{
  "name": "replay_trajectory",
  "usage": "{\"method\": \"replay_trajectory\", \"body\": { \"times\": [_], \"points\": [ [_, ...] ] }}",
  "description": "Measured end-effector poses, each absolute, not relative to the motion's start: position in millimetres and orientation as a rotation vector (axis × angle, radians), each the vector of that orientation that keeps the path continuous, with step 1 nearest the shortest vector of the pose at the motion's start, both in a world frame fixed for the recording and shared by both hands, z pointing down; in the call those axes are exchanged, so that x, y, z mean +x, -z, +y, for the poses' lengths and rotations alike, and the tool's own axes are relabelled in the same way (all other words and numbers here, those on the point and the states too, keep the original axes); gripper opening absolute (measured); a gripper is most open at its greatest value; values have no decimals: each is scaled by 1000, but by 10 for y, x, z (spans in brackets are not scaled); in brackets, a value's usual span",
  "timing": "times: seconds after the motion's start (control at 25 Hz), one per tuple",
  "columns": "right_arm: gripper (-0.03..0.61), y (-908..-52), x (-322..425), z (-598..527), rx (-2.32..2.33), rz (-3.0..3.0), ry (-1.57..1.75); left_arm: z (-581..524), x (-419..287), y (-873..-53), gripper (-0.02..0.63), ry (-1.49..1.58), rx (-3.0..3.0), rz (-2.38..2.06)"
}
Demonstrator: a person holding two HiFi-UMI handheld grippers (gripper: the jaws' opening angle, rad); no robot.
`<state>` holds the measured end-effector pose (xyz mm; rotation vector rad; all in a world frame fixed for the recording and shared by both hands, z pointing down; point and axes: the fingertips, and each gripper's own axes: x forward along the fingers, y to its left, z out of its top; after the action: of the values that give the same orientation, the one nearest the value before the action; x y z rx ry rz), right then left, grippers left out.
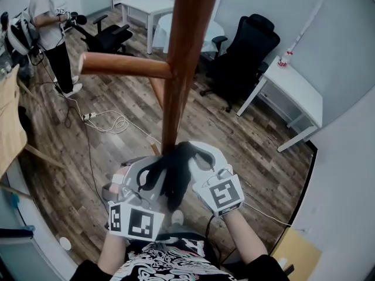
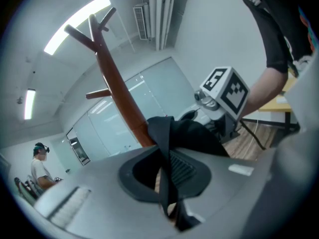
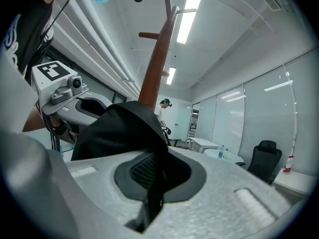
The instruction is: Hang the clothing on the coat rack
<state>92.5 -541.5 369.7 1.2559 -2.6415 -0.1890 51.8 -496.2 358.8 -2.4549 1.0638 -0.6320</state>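
Both grippers hold a black garment (image 1: 170,177) up by the coat rack (image 1: 184,57).
The left gripper (image 2: 167,183) and right gripper (image 3: 152,183) are each clamped narrow on a fold of the cloth, which bunches between them just beside the pole. Only the head view shows the wooden floor (image 1: 135,107) below. The gripper views alone show the rack's top pegs (image 2: 94,26).

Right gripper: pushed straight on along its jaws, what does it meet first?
Apart from the black garment already clamped in the right gripper, the coat rack's wooden pole rises just behind the cloth, almost dead ahead. It would probably meet that first, though depth is hard to judge in this view.
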Motion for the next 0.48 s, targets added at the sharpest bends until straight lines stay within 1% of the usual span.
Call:
{"method": "replay_trajectory", "body": {
  "times": [0.48],
  "points": [
    [3, -4005, 800, -5280, 1159, -2619, 250, -4882, 511, -3812, 9, 681, -2504, 1041]
  ]
}}
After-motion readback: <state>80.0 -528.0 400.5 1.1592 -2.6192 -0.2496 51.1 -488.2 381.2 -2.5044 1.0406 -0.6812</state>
